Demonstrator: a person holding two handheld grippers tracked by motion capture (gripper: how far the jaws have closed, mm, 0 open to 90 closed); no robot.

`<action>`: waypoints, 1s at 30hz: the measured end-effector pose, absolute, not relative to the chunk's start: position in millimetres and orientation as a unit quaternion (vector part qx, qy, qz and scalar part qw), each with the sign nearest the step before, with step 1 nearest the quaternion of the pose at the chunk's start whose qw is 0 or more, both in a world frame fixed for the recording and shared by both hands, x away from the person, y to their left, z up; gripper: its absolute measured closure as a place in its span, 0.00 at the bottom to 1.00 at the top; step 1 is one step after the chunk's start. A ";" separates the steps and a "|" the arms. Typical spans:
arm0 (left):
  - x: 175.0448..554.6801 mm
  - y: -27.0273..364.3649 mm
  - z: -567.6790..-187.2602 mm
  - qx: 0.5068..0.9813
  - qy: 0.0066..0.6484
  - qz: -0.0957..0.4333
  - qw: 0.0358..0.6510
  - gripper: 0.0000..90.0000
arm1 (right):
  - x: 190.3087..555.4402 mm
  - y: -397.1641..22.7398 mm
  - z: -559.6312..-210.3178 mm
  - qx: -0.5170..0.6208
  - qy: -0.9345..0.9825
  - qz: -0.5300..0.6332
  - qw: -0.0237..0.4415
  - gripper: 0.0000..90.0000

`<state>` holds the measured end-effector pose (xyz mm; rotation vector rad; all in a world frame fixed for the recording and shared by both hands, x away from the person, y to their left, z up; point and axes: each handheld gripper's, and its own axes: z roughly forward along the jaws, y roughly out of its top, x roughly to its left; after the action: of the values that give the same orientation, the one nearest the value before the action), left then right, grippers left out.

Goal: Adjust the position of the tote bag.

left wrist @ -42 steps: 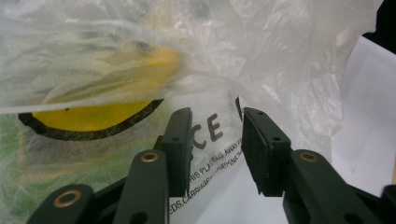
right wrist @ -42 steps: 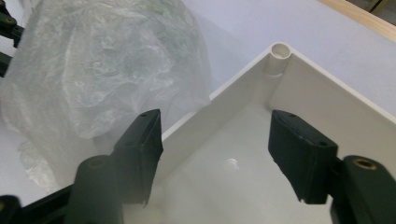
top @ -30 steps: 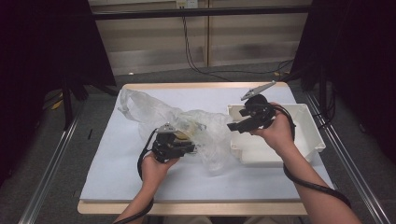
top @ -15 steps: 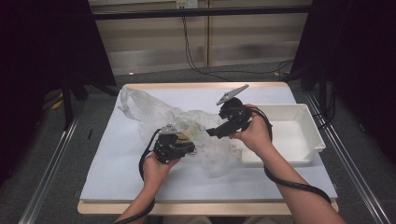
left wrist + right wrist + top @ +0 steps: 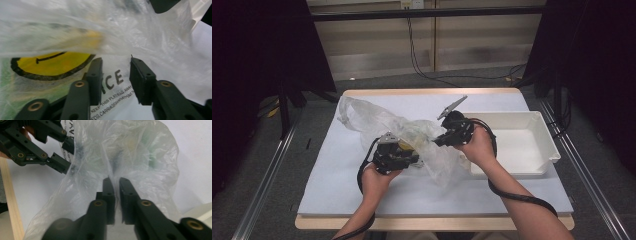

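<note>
My right gripper [image 5: 115, 181] has just closed its black jaws on a fold of the crumpled clear plastic bag [image 5: 130, 152], pinching the film between the pads. My left gripper [image 5: 115, 68] has just been opening; its jaws stand partly apart over the bag's printed side, with black lettering and a yellow smiling face [image 5: 53, 63], and the film lies between them without being pressed. The bag sprawls across the middle of the pale blue-white table mat [image 5: 337, 185], its right edge beside the empty white rectangular plastic tray [image 5: 532, 150].
</note>
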<state>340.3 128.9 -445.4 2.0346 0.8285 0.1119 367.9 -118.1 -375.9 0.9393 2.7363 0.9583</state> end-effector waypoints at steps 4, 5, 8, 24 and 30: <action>339.9 126.7 -446.1 0.823 0.328 0.051 0.460 0.59 | 367.8 -123.3 -374.3 0.315 0.889 0.329 0.036 0.98; 339.6 126.1 -445.5 0.823 0.326 0.050 0.462 0.58 | 367.5 -123.3 -374.2 0.315 0.889 0.331 0.034 0.99; 338.6 121.4 -445.4 0.821 0.317 0.047 0.473 0.57 | 367.1 -123.0 -374.7 0.310 0.888 0.338 0.028 0.99; 337.9 112.5 -445.9 0.806 0.297 0.031 0.511 0.80 | 362.9 -112.3 -381.3 0.298 0.891 0.342 0.016 0.99; 338.7 109.0 -445.3 0.822 0.303 0.019 0.482 1.00 | 364.0 -110.8 -384.0 0.299 0.890 0.343 0.014 0.99</action>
<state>338.7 109.0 -445.3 2.0025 0.7382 0.0462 364.0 -110.8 -384.0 0.9307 2.7729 1.0675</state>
